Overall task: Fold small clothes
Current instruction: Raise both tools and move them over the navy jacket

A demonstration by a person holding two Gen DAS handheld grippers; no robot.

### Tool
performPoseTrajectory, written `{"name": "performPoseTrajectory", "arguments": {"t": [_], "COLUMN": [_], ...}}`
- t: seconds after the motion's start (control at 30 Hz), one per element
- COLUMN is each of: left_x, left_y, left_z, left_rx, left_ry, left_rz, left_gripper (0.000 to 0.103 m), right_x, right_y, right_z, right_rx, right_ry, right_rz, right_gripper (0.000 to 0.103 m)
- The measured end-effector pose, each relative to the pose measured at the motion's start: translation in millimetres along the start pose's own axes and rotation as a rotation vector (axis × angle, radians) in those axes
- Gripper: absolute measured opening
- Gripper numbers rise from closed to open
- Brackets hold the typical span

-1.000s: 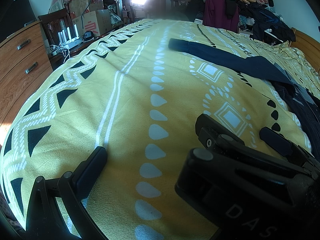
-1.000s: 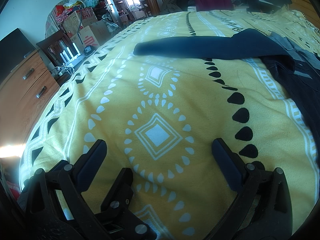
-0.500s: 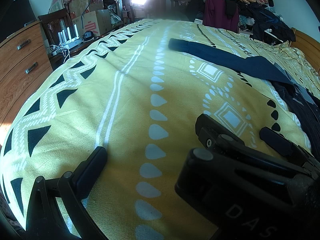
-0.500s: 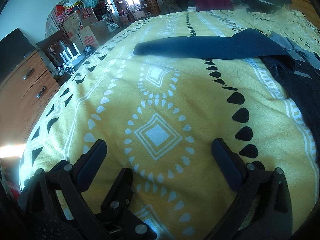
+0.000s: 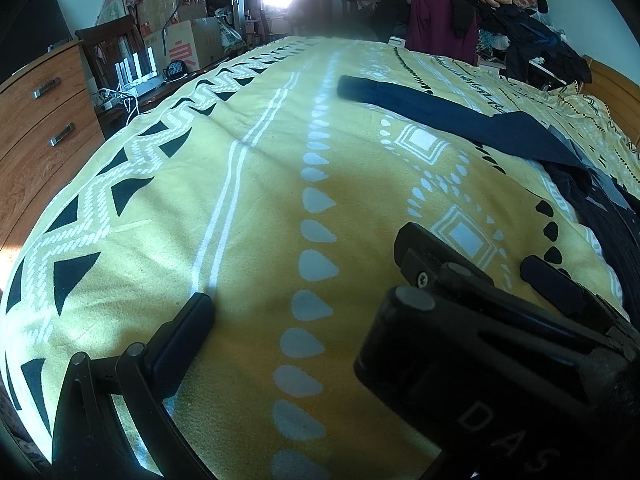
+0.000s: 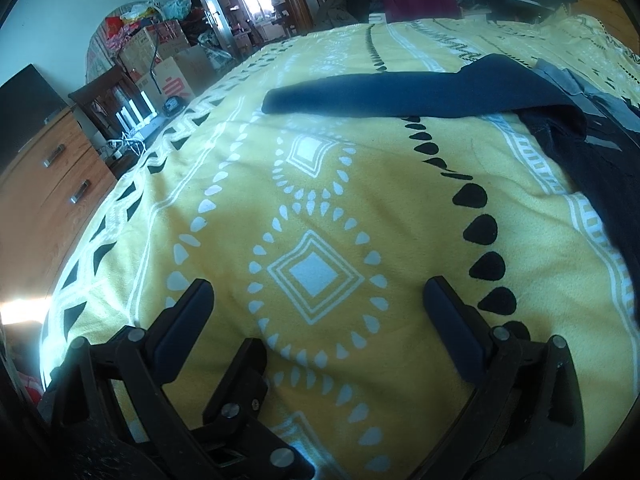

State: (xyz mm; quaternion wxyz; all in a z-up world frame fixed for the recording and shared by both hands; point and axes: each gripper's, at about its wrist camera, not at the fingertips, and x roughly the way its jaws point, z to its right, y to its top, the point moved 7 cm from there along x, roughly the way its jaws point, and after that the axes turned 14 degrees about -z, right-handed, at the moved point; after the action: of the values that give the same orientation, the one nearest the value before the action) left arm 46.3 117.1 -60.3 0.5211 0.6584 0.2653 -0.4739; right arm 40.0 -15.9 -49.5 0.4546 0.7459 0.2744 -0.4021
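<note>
A dark navy garment [image 6: 404,92] lies on the yellow patterned blanket [image 6: 320,200], one long sleeve [image 5: 436,114] stretched out to the left and its body bunched at the right edge [image 5: 592,216]. My right gripper [image 6: 318,308] is open and empty, low over the blanket, well short of the sleeve. In the left wrist view the right gripper [image 5: 480,264] fills the lower right and hides the left gripper's right finger. The left gripper [image 5: 320,320] shows its left finger [image 5: 184,332] spread wide over bare blanket, holding nothing.
A wooden dresser [image 5: 44,128] stands along the bed's left side, with a chair [image 5: 108,52] and cardboard boxes [image 5: 184,40] behind it. A heap of clothes [image 5: 480,12] sits past the far end. A wooden bed frame [image 5: 612,84] rises at the right.
</note>
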Motion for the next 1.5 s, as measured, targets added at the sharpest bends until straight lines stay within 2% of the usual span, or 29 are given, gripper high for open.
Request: {"name": "performPoseTrajectory", "arguments": {"t": [0.1, 0.17, 0.23, 0.3, 0.47, 0.57, 0.6, 0.67, 0.73, 0.8, 0.9, 1.0, 1.03, 1.13, 1.17, 1.23, 1.3, 1.37, 1.43, 1.5], "left_x": [2, -1, -7, -15, -43, -74, -87, -119, -163, -217, -319, -439, -479, -582, -600, -640, -664, -681, -673, -649], "left_y": [3, 3, 4, 4, 3, 11, 15, 26, 39, 51, 66, 68, 66, 44, 40, 33, 39, 47, 63, 83], "left_z": [-1, -2, -7, -14, -16, -12, -9, -5, 0, 5, 17, 38, 48, 79, 89, 106, 123, 135, 141, 146], "left_rx": [-0.005, -0.003, -0.033, -0.077, -0.126, -0.150, -0.149, -0.153, -0.156, -0.163, -0.150, -0.111, -0.088, -0.048, -0.057, -0.066, -0.020, 0.002, 0.004, 0.002], "left_ry": [-0.008, -0.029, -0.096, -0.141, -0.096, -0.096, -0.092, -0.086, -0.093, -0.106, -0.080, 0.050, 0.076, 0.077, 0.074, 0.080, 0.078, 0.089, 0.087, 0.100], "left_rz": [-0.025, -0.041, -0.030, -0.010, 0.056, 0.125, 0.147, 0.213, 0.306, 0.428, 0.657, 0.950, 1.051, 1.338, 1.396, 1.460, 1.436, 1.406, 1.349, 1.268], "left_gripper": [0.103, 0.103, 0.103, 0.103, 0.103, 0.103, 0.103, 0.103, 0.103, 0.103, 0.103, 0.103, 0.103, 0.103, 0.103, 0.103, 0.103, 0.103, 0.103, 0.103], "right_x": [0, -4, -10, -8, -3, -6, -12, -40, -83, -133, -232, -344, -386, -462, -475, -480, -475, -467, -456, -436], "right_y": [2, 3, 5, 7, 15, 19, 20, 26, 39, 55, 87, 106, 107, 97, 93, 90, 90, 85, 76, 67], "right_z": [-1, 4, 12, 16, 14, 18, 22, 35, 49, 62, 86, 114, 126, 167, 179, 198, 223, 251, 277, 297], "right_rx": [-0.008, -0.011, -0.005, -0.025, -0.094, -0.086, -0.080, -0.094, -0.158, -0.228, -0.363, -0.492, -0.536, -0.603, -0.604, -0.603, -0.587, -0.564, -0.575, -0.574], "right_ry": [0.013, 0.105, 0.223, 0.290, 0.401, 0.514, 0.544, 0.591, 0.625, 0.642, 0.614, 0.528, 0.479, 0.326, 0.277, 0.168, 0.087, -0.032, -0.145, -0.214], "right_rz": [-0.036, -0.079, -0.115, -0.166, -0.391, -0.555, -0.591, -0.589, -0.525, -0.416, -0.160, 0.186, 0.338, 0.688, 0.758, 0.768, 0.743, 0.738, 0.725, 0.679], "right_gripper": [0.103, 0.103, 0.103, 0.103, 0.103, 0.103, 0.103, 0.103, 0.103, 0.103, 0.103, 0.103, 0.103, 0.103, 0.103, 0.103, 0.103, 0.103, 0.103, 0.103]}}
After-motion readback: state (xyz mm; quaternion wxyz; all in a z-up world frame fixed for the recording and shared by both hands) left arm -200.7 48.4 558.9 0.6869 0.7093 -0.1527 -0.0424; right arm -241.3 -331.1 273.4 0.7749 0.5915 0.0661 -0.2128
